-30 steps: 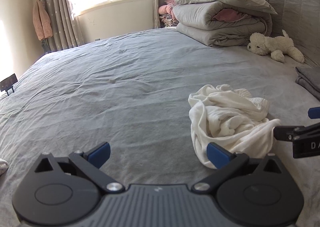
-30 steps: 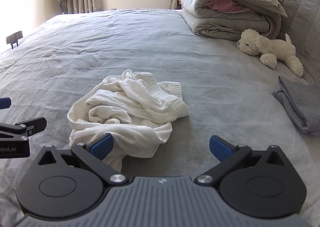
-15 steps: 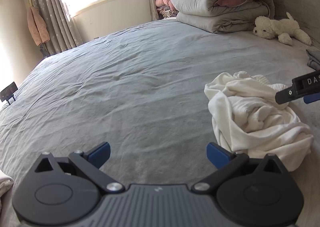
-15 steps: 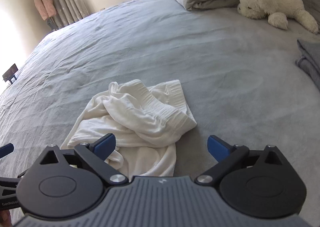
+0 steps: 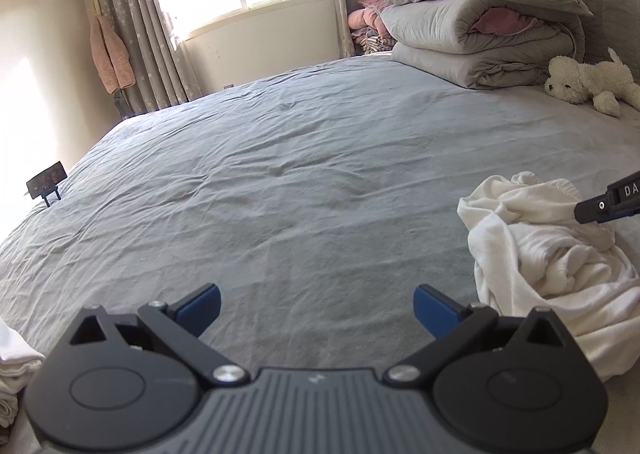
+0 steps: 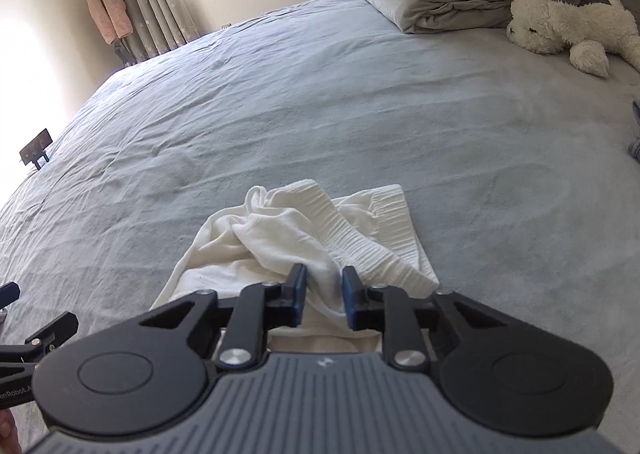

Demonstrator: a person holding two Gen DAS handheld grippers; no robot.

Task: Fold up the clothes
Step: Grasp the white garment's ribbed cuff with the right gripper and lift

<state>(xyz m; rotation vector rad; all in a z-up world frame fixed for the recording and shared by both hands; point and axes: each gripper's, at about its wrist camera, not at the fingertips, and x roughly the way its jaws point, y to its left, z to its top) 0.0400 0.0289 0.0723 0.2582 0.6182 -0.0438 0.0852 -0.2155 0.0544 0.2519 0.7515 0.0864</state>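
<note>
A crumpled white garment (image 6: 320, 230) lies on the grey bed sheet (image 6: 280, 102). My right gripper (image 6: 324, 292) is down on its near edge. Its jaws are closing, and a bunched fold of the white cloth fills the gap between the blue pads (image 6: 298, 290). In the left wrist view the same garment (image 5: 540, 254) sits at the right, with the right gripper's tip (image 5: 600, 208) touching its top. My left gripper (image 5: 316, 304) is open over bare sheet, to the left of the garment, with nothing between its fingers. Its black finger also shows at the left edge of the right wrist view (image 6: 40, 334).
Folded grey and pink duvets (image 5: 480, 42) and a white plush dog (image 5: 592, 82) lie at the head of the bed. A grey garment (image 6: 636, 134) peeks in at the right edge. Folded white cloth (image 5: 12, 370) sits at the lower left. A small black stand (image 5: 46, 182) marks the bed's left edge.
The right gripper moved forward and down onto the garment and its jaws went from wide open to closed on a fold. The left gripper shifted left, away from the garment.
</note>
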